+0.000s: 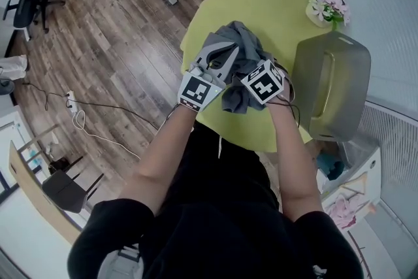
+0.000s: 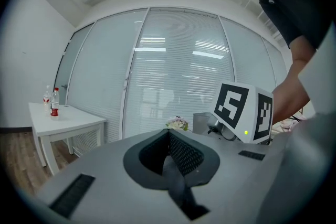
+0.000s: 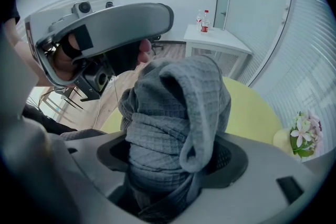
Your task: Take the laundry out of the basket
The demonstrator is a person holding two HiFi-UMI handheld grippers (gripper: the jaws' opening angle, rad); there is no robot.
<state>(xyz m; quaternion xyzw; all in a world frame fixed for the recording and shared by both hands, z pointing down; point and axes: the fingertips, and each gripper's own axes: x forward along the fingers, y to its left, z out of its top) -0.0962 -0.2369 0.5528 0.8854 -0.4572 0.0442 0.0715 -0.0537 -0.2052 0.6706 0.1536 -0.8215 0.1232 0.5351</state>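
Left gripper (image 2: 170, 157) and right gripper (image 3: 173, 162) both clamp one grey cloth (image 3: 173, 102).

No readable words, brands or numbers anywhere in view.
The left cube (image 1: 198, 91) and right cube (image 1: 264, 83) carry black-and-white square markers, blocky patterns rather than letters, though one face of the right cube resembles a 5. Two bottles (image 2: 54, 104) on the white counter (image 2: 71, 121) wear red labels, too small to make out any print.

Head view steeply down; gripper views close; flowers (image 1: 328, 6) shared.
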